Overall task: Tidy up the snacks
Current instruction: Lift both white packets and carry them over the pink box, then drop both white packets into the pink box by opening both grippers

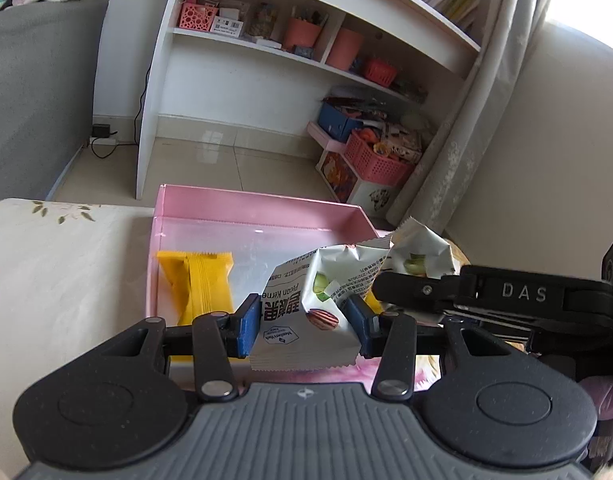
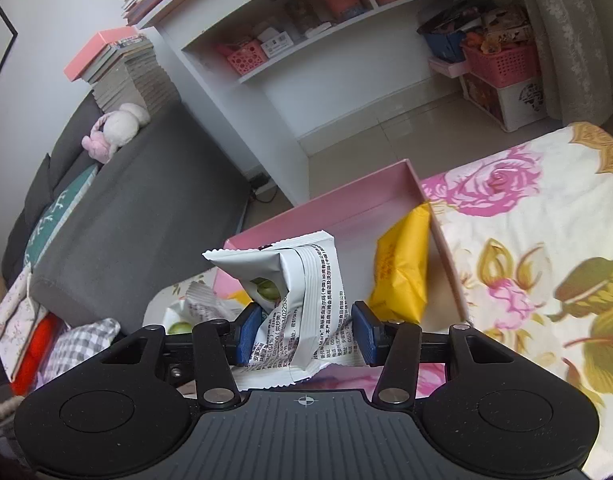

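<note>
A flowered bed cover [image 2: 546,240] is lying under a pink box [image 1: 258,204], with white shelves [image 1: 306,60] behind. I am holding a white nut packet [image 1: 306,320] with my left gripper [image 1: 306,320], its jaws pinching it above the box. My right gripper [image 2: 306,332] is pinching another white packet [image 2: 302,300] beside a yellow packet [image 2: 402,272] lying in the box

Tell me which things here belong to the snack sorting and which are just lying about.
Job:
- white snack packet in the left gripper
- second white packet in the right gripper
- yellow packet in the box
- pink box

Lying about:
- white shelf unit
- pink basket
- grey sofa
- plush toy
</note>
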`<state>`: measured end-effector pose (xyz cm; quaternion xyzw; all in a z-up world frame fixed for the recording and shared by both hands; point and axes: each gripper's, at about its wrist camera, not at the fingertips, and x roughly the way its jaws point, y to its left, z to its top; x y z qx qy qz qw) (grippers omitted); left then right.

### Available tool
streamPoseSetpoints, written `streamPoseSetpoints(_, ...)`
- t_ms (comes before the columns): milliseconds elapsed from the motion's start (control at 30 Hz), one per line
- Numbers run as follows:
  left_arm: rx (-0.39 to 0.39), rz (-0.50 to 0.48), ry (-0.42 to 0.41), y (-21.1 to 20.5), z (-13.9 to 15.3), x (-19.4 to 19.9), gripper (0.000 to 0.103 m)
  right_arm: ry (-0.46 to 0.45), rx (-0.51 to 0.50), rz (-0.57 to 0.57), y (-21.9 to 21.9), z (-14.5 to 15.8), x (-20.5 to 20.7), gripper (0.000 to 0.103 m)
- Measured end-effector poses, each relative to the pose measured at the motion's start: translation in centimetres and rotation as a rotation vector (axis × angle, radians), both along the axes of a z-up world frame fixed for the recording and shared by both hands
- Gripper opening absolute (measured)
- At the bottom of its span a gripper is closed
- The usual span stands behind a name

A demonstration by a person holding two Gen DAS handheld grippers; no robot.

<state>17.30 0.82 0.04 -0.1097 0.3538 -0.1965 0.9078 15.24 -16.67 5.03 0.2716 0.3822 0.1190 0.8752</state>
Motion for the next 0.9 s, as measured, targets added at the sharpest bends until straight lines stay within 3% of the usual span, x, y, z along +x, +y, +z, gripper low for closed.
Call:
streamPoseSetpoints(200, 0.035, 0.025, 0.031, -0.4, -2.5, 1.5, 0.043, 0.036, 0.053, -0.030, -0.7, -2.5, 2.3, 0.048)
streamPoseSetpoints(333, 0.041, 0.033, 0.006, -0.7, -2.5, 2.1, 0.043, 0.055, 0.066, -0.049, -1.2, -3.8, 3.2, 0.048)
streamPoseSetpoints(733, 0.089, 0.044, -0.037, -0.9, -3.3, 2.2, 0.044, 0.021, 0.046, -0.062, -1.4, -4.2, 4.2, 0.050)
streamPoseSetpoints(833, 0.070, 0.040, -0.041, -0.6, -3.1, 2.0, 0.050, 0.022, 0.037, -0.061, -1.4, -4.0, 4.1, 0.052)
streamPoseSetpoints(900, 0.064, 0.037, -0.042, -0.5, -3.0, 1.9, 0.056, 0.022, 0.044, -0.060, -1.4, -3.6, 4.1, 0.064)
